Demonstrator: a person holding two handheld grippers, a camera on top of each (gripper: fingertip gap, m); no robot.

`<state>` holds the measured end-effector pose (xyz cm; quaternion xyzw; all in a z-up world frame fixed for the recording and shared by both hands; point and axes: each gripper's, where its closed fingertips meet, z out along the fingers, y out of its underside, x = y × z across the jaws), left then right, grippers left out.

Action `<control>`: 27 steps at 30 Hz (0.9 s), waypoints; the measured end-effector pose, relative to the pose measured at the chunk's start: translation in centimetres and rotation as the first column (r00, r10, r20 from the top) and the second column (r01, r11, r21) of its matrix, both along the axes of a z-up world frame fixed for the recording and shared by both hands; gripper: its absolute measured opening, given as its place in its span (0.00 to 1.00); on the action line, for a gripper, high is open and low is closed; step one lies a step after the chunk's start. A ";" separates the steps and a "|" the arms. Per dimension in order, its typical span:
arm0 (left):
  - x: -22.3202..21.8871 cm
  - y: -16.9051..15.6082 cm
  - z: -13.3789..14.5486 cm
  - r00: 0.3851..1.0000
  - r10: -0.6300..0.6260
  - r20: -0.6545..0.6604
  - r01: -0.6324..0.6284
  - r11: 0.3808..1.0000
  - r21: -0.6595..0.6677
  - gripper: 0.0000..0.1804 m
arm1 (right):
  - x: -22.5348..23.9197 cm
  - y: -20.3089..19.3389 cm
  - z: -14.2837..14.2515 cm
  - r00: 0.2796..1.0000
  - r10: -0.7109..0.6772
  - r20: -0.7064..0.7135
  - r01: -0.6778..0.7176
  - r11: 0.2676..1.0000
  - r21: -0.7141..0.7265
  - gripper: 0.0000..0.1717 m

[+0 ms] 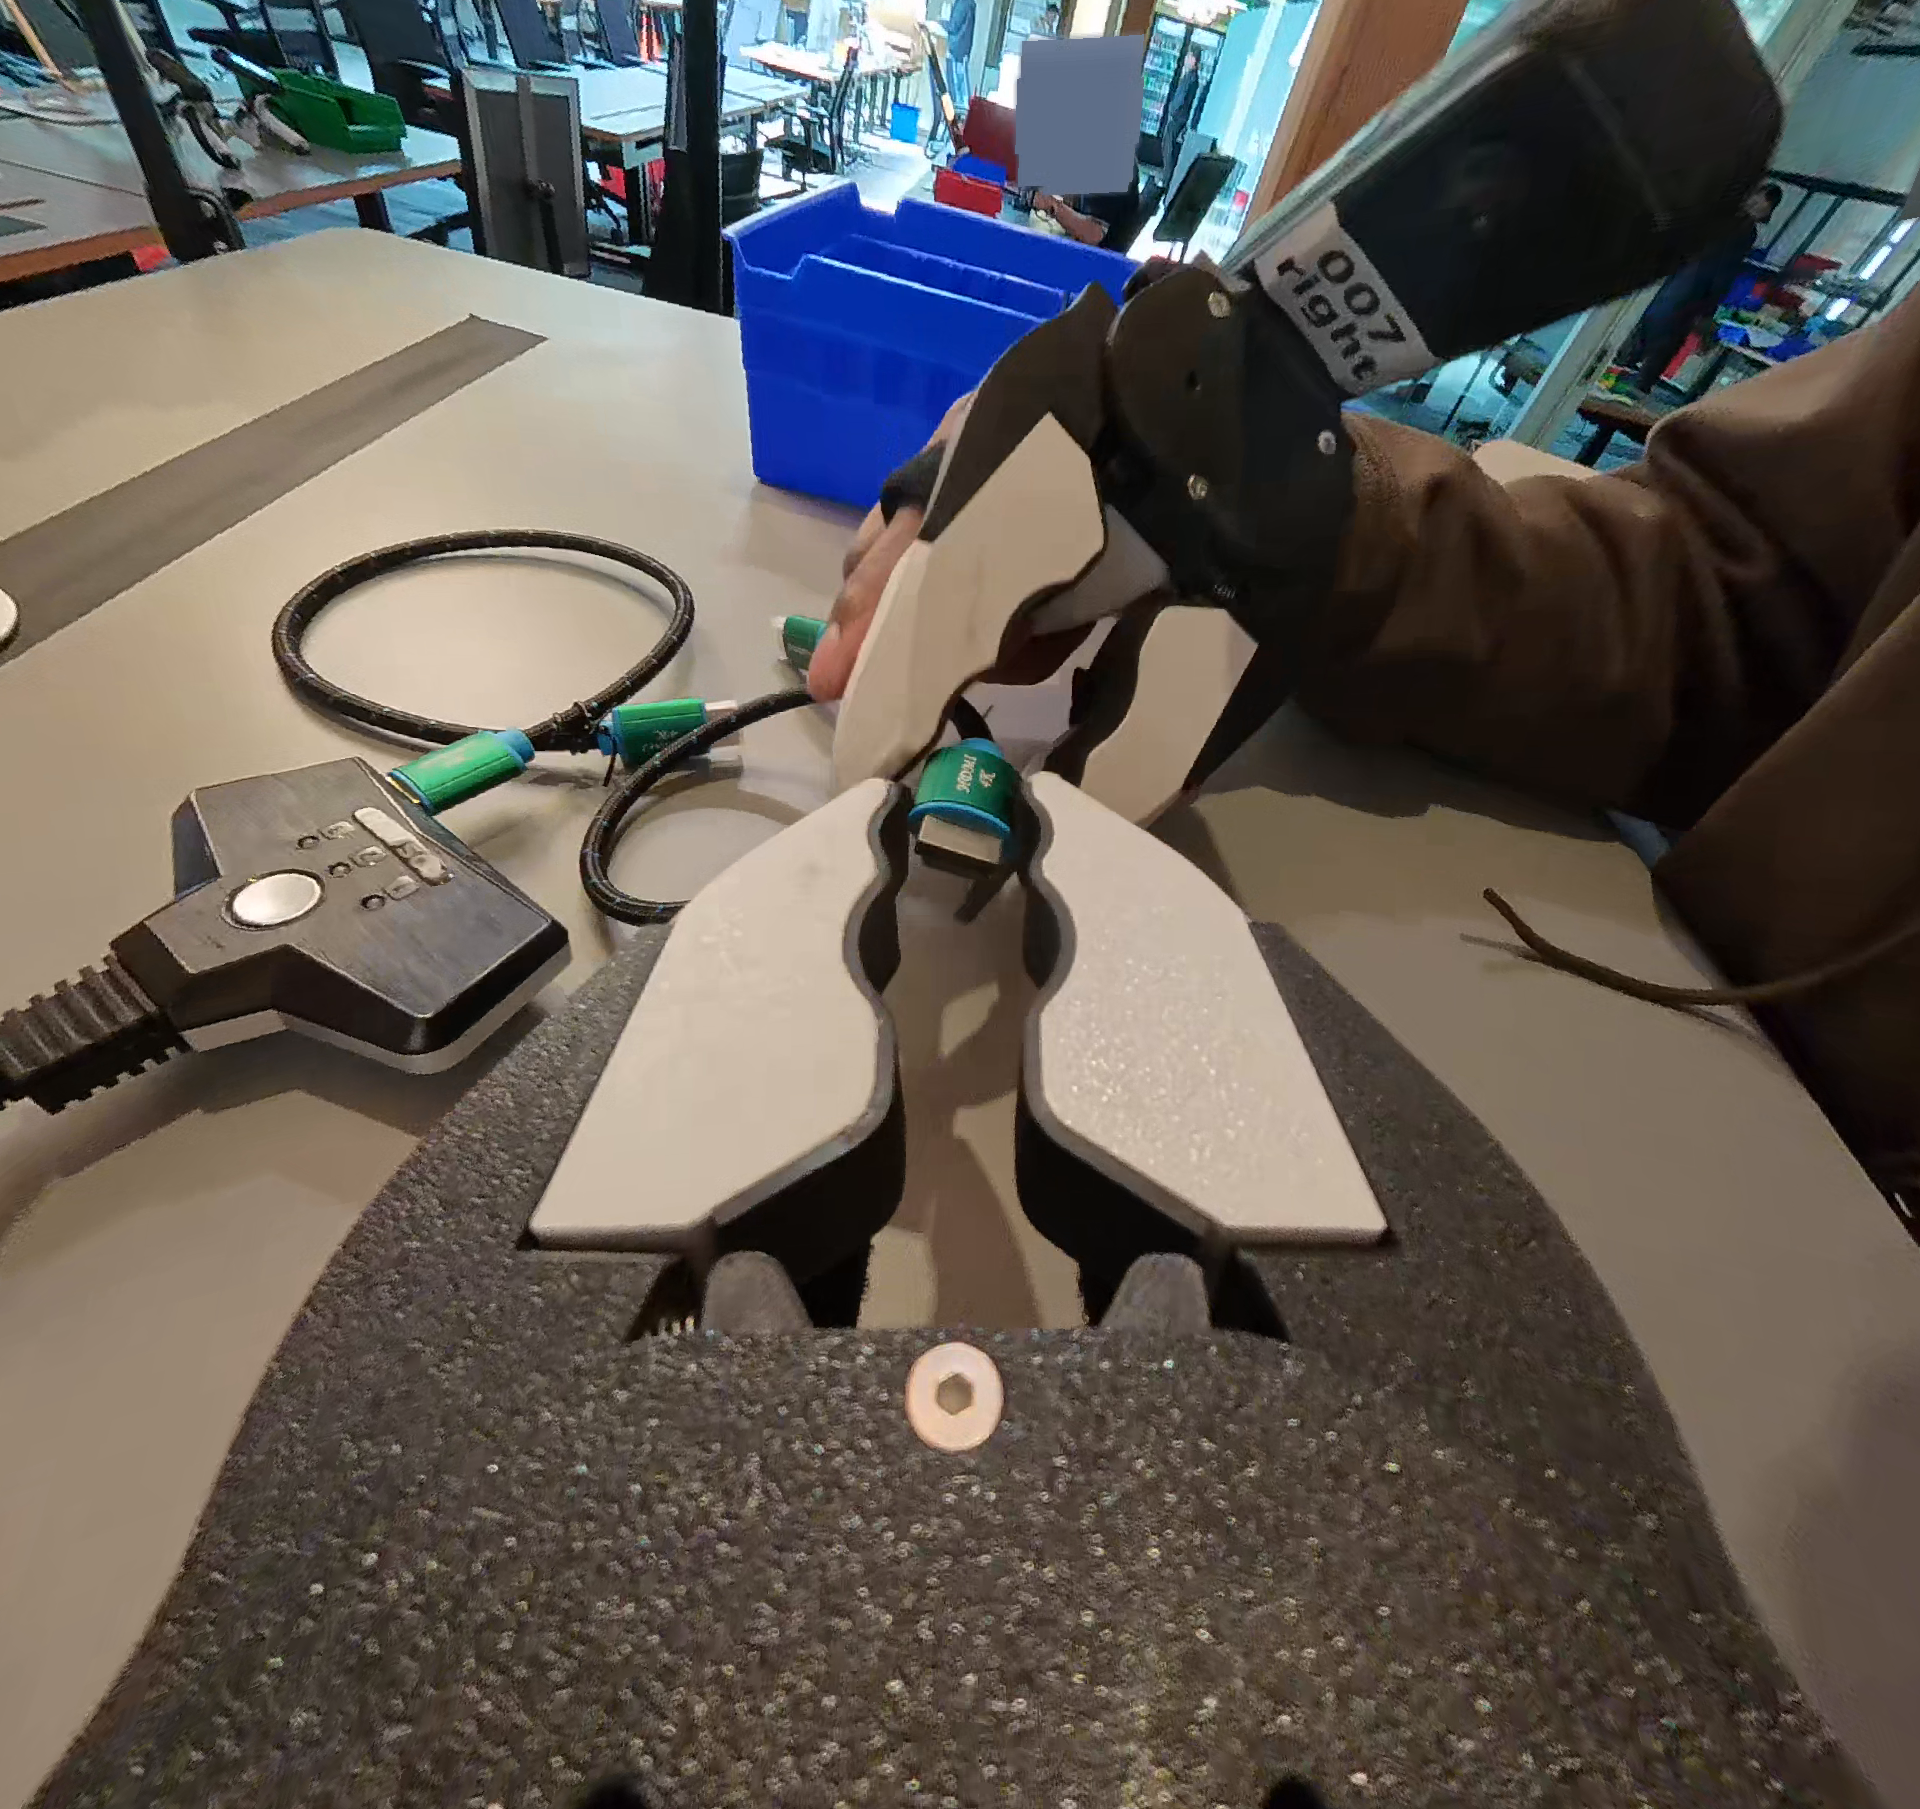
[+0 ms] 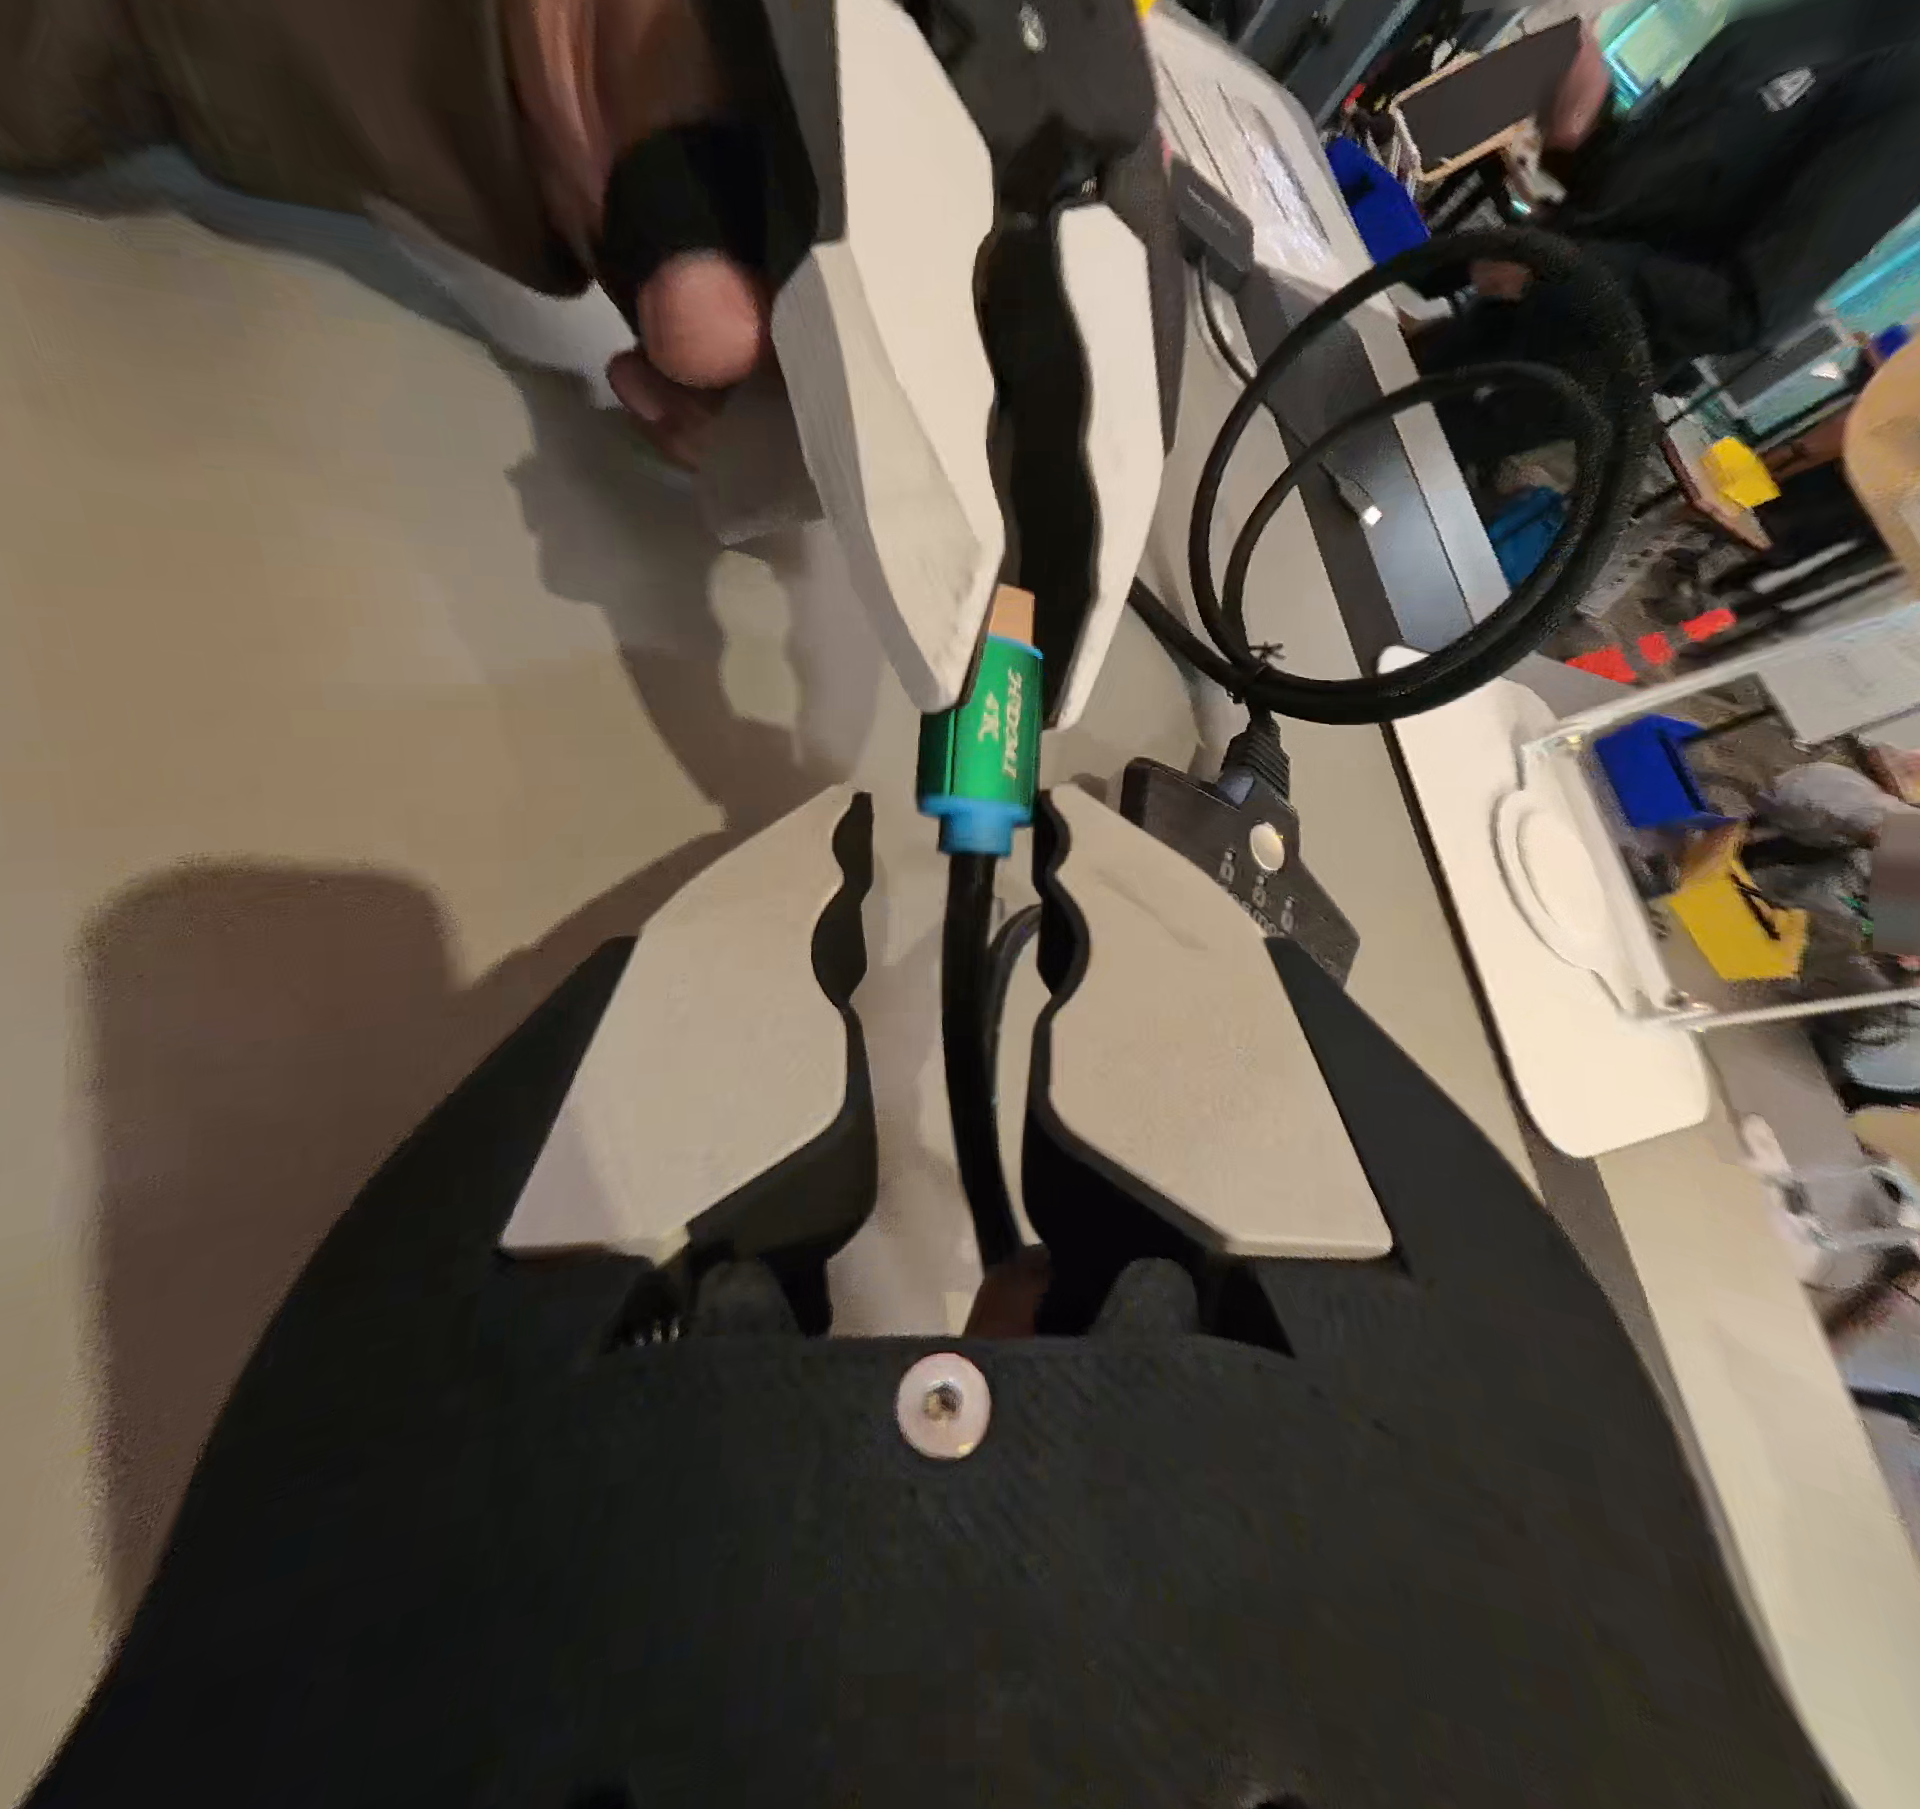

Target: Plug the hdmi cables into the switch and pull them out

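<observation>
The left claw (image 1: 961, 824) has its two pale fingers (image 1: 790, 938) pinched on a green plug (image 1: 961, 793). The right claw (image 2: 956, 834) faces it tip to tip, tilted down from above, jaws parted with a gap either side of the plug's cable; a brown-sleeved arm (image 1: 1558, 616) carries it

Two close wrist cameras face each other — sharing the green plug (image 1: 961, 803).
</observation>
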<state>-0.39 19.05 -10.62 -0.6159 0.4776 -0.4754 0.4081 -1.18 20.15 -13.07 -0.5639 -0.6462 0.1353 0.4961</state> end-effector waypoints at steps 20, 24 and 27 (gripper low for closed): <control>-2.1 4.6 -3.0 0.953 0.255 -0.165 -0.278 0.951 -0.136 0.18 | 2.4 1.8 -0.5 0.990 -0.070 -0.126 0.027 0.948 -0.317 0.26; -2.1 4.9 -2.9 0.952 0.267 -0.148 -0.291 0.940 -0.176 0.18 | 4.3 6.7 2.1 0.921 -0.277 -0.273 0.208 0.944 -0.254 0.27; -2.0 4.9 -3.0 0.954 0.258 -0.150 -0.283 0.941 -0.183 0.18 | 6.1 11.5 1.5 0.878 -0.450 -0.164 0.431 0.891 -0.140 0.27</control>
